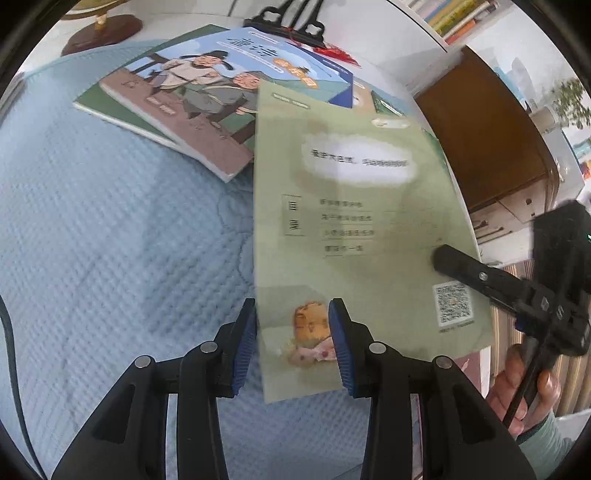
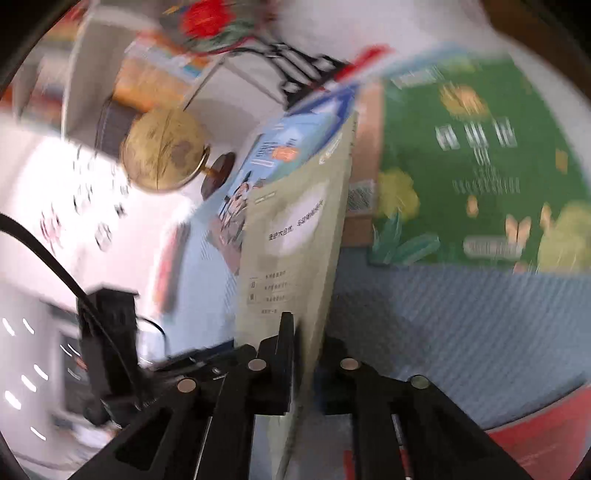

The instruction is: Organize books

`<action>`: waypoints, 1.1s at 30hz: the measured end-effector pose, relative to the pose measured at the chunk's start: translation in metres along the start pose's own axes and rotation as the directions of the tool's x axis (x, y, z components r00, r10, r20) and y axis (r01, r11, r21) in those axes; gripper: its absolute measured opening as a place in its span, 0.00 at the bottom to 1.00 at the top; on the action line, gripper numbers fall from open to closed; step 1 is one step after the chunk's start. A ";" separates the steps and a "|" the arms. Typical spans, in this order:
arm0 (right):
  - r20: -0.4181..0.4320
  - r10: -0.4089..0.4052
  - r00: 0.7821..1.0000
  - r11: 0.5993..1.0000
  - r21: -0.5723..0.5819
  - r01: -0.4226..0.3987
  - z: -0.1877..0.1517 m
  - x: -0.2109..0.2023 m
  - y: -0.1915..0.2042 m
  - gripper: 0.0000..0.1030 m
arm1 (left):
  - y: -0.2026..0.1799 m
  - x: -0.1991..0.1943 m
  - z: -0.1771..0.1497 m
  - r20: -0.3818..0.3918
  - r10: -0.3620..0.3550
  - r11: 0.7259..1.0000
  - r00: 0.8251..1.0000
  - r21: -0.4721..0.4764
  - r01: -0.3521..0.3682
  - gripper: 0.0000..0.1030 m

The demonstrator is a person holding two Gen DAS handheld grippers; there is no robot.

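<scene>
1. The pale green book was seen back cover up, lifted off the blue quilted cover at its right edge and tilted; in the right wrist view it stood almost edge-on.
2. It was clamped at that edge by the right tool, jaws closed tight on the thin cover. In the left wrist view one black finger of the right tool was seen laid on the cover beside the QR code, with a person's hand behind it.
3. The left tool was held part-open over the book's near left corner. The book's left edge sat between the blue pads, but no pressing on it was visible, so it was judged to be gripping nothing.
4. Two more books were stacked askew just behind the green one, its far corner overlapping them. A dark green book lay flat to the right of the raised one, as seen from the right wrist.
5. A globe and a black stand were seen further back, well apart from the grip.
6. Step judged in hand: one book being picked up from the loose spread, early in the tidying.
7. Next move, as a judgement: the book would need lifting clear of the overlapped pair, then squaring onto a pile. The thin edge grip looked prone to pivot or slip, so support from the left tool could be needed.
</scene>
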State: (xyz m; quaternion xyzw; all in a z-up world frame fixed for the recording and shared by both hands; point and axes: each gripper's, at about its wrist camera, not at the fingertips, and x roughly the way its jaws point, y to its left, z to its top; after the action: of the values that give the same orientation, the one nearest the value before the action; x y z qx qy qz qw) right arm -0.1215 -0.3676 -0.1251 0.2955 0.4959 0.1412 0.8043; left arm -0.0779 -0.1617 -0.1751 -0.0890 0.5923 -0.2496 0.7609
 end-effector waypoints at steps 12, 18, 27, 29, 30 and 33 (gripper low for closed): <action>0.001 -0.097 0.995 0.942 -0.324 0.092 -0.006 -0.007 0.140 0.10 | 0.060 -0.106 -0.008 0.167 0.002 0.996 0.986 -0.088 0.013 0.34; -0.052 -0.086 0.995 0.936 -0.346 0.063 -0.022 0.031 0.193 0.18 | 0.122 -0.146 -0.016 0.217 0.036 0.989 0.975 -0.150 -0.003 0.34; -0.175 0.014 0.984 0.946 -0.316 -0.070 -0.047 0.077 0.242 0.27 | 0.195 -0.180 -0.039 0.219 0.057 0.975 0.974 -0.221 -0.007 0.34; -0.160 -0.009 0.987 0.953 -0.299 -0.040 -0.049 0.078 0.235 0.29 | 0.202 -0.173 -0.044 0.193 0.039 0.975 0.980 -0.222 0.005 0.34; -0.150 -0.028 0.988 0.959 -0.282 -0.015 -0.048 0.078 0.227 0.29 | 0.201 -0.169 -0.045 0.182 0.028 0.975 0.983 -0.220 0.013 0.34; -0.123 -0.098 0.988 0.977 -0.203 0.071 -0.043 0.073 0.194 0.31 | 0.198 -0.151 -0.051 0.133 -0.011 0.980 0.991 -0.195 0.037 0.34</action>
State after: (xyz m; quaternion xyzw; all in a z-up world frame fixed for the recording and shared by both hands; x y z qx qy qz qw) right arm -0.1122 -0.1629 -0.0719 0.1827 0.5436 0.1746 0.8004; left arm -0.0975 0.0900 -0.1459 -0.1872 0.5616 -0.1925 0.7826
